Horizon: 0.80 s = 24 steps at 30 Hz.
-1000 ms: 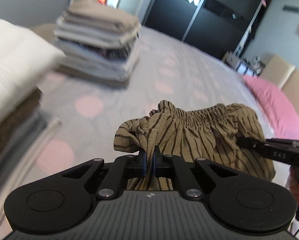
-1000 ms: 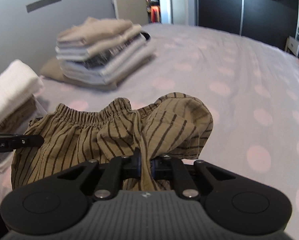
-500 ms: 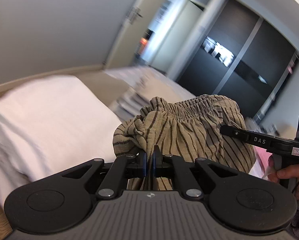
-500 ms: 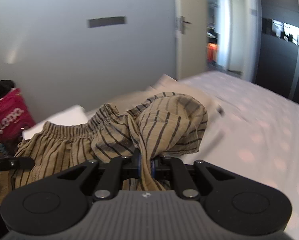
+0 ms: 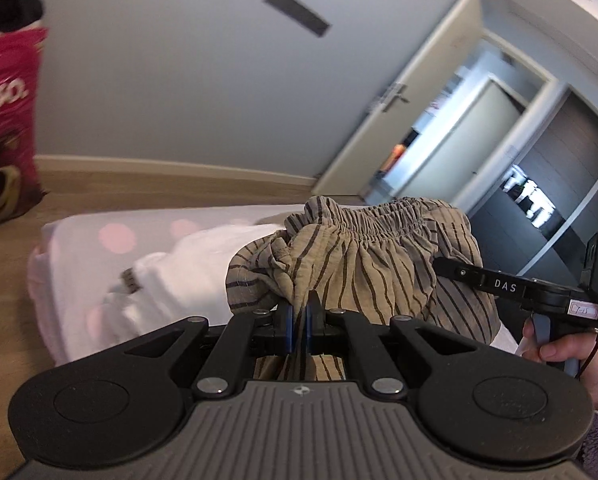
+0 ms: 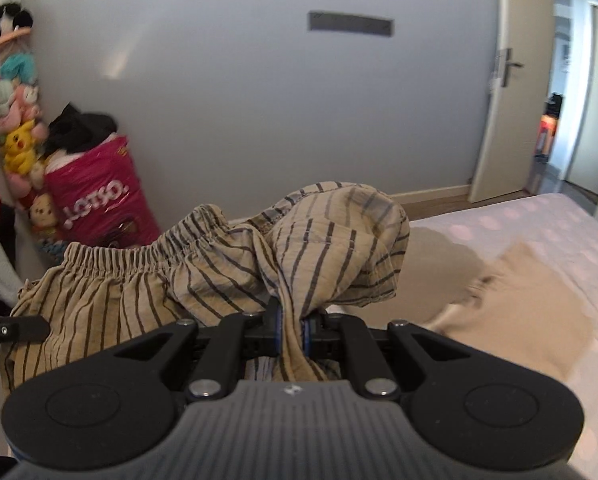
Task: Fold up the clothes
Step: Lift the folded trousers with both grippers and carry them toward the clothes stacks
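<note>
Tan shorts with dark stripes and an elastic waistband (image 5: 363,256) (image 6: 219,276) hang bunched in the air between both grippers. My left gripper (image 5: 298,320) is shut on a fold of the shorts at one end. My right gripper (image 6: 291,326) is shut on a thicker wad of the same cloth at the other end. The right gripper's body (image 5: 499,286), held by a hand (image 5: 555,350), shows at the right of the left wrist view. A finger of the left gripper (image 6: 11,330) pokes in at the left edge of the right wrist view.
The bed with its pink-dotted sheet (image 5: 79,256) (image 6: 539,232) lies below. A white folded pile (image 5: 187,276) and a beige folded garment (image 6: 519,304) rest on it. A pink bag (image 6: 99,208) and soft toys (image 6: 17,132) stand by the grey wall. A door (image 6: 511,80) stands ajar.
Both grippers have lifted the shorts up off the bed and swung left. The stacks of folded clothes have slid out of view, and the wall, door and pink bag have come in.
</note>
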Motion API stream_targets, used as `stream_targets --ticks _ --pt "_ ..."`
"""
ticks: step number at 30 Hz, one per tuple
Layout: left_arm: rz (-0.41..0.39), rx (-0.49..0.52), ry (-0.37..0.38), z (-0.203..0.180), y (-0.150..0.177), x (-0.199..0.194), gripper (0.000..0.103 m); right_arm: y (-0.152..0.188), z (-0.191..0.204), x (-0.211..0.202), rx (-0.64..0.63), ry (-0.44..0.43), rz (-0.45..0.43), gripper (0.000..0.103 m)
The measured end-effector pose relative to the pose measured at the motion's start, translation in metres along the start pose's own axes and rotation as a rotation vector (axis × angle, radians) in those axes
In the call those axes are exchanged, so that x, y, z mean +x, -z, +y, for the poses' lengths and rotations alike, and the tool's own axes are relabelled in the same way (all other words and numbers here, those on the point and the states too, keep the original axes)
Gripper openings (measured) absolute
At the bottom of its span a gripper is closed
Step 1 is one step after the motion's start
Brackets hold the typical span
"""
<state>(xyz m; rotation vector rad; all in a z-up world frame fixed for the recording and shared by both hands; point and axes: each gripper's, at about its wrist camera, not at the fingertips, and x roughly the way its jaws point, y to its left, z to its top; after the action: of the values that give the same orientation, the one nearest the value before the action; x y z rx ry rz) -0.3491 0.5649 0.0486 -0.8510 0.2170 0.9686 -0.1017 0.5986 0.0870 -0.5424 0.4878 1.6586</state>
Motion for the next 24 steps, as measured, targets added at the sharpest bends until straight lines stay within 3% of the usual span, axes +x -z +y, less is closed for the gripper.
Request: stream_targets --ticks 5,11,16,24 --pt "0.006 -0.019 -0.025 0.028 -0.008 0.002 0.004 -0.005 0.004 0.044 0.010 -0.023 0.060 0.011" --pt "0.000 0.023 0.014 0.025 -0.040 0.009 0.004 0.003 0.002 0.021 0.062 -0.012 0.052 0.011" --pt "0.044 0.132 0.069 0.012 -0.069 0.022 0.004 0.013 0.005 -0.005 0.214 0.053 0.038 0.011" --pt "0.151 0.409 0.090 -0.023 -0.097 0.039 0.004 0.054 0.024 -0.027 0.486 0.111 0.013 0.011"
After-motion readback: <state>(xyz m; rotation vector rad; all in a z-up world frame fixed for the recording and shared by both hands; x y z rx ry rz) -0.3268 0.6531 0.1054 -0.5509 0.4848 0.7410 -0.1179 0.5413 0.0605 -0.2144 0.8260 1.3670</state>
